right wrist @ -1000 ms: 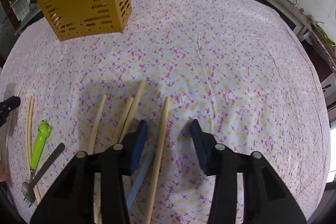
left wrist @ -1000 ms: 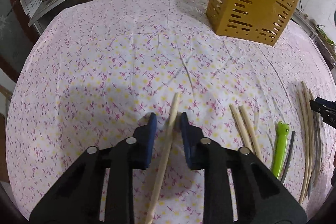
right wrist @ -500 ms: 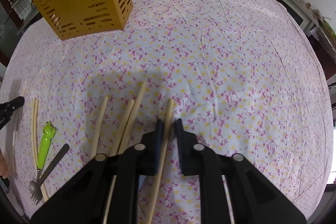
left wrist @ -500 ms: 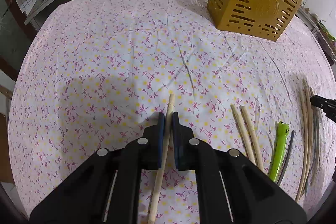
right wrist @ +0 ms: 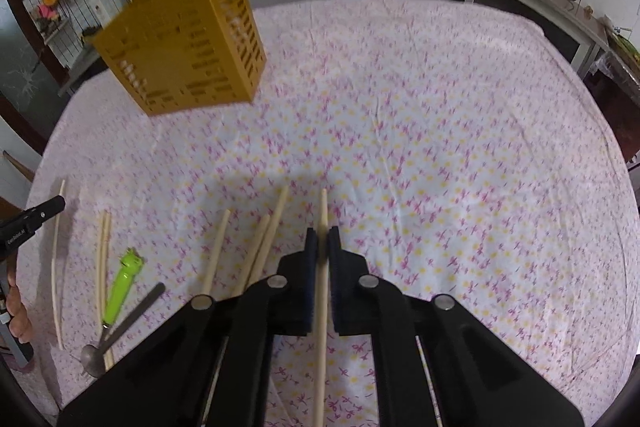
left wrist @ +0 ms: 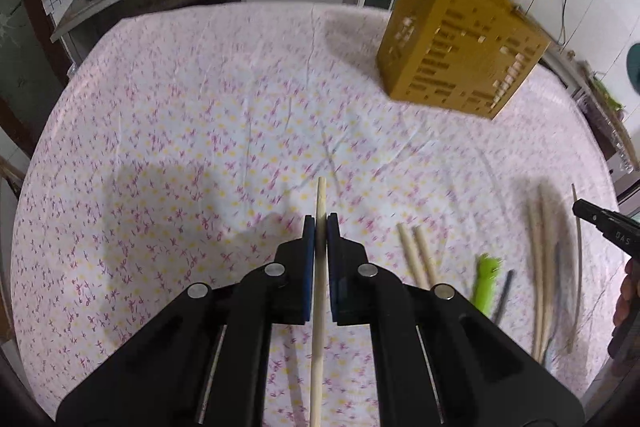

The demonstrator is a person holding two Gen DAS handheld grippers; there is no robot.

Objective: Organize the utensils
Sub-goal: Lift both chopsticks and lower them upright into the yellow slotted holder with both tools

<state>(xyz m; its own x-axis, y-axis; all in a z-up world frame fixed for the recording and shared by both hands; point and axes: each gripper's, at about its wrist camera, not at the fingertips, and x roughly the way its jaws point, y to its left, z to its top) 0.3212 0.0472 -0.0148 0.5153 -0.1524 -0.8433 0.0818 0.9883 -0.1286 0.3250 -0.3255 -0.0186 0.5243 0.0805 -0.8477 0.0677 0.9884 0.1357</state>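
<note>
In the left wrist view, the black left gripper with blue pads (left wrist: 321,227) fills the lower centre of the frame, its jaws pinched together on a pale wooden chopstick (left wrist: 318,307) that runs nearly straight up the picture between the pads, its tip poking out just above them. The yellow slotted plastic utensil basket (left wrist: 460,59) stands in the upper right of that frame on the pink-and-yellow flowered tablecloth (left wrist: 180,147). Two more pale chopsticks (left wrist: 416,255) lie side by side at the lower right, near a bright green plastic-handled utensil (left wrist: 486,283) (blurred here).

In the right wrist view, the black right gripper with blue pads (right wrist: 322,239) sits at the lower centre, likewise clamped on a second pale wooden chopstick (right wrist: 321,307) that rises through the pads. Three loose chopsticks (right wrist: 256,251) lie just to the left of it on the cloth. Further left lie the green-handled utensil and a dark grey metal spoon (right wrist: 124,323), their ends crossing near the lower left. The yellow basket is at the upper left of this frame
</note>
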